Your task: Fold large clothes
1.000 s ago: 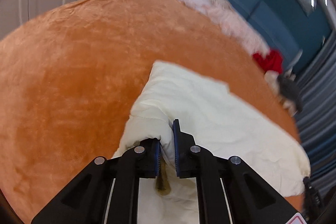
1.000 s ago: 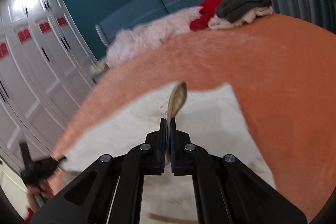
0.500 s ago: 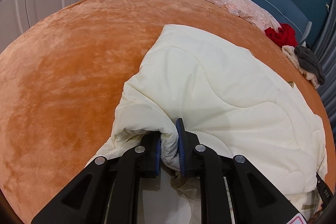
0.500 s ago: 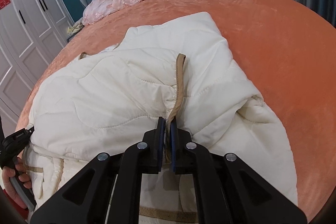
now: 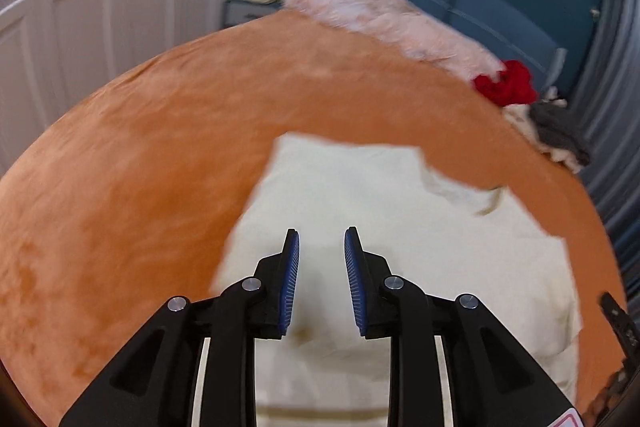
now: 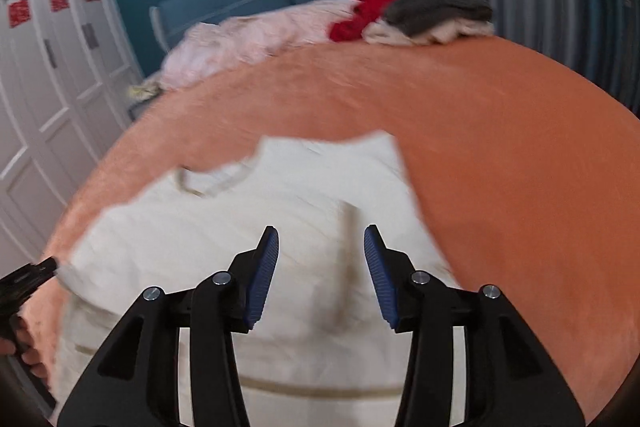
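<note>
Hovering over the cream jacket point(image 5: 400, 247), both grippers' jaws parted

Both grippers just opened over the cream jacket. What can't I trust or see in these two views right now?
- Left wrist: cream jacket is motion-blurred; its near hem is hidden behind the left gripper.
- Right wrist: tan strap is smeared, its ends unclear; the right gripper covers the near hem.
- Neither view shows whether the fold lies flat.

I count one cream quilted garment point(image 5: 400, 227) on one orange bedspread point(image 5: 160, 147), two grippers point(image 5: 321, 283) point(image 6: 320, 275), and upper right one red garment point(image 6: 368, 11) and one grey point(image 6: 436, 9).
</note>
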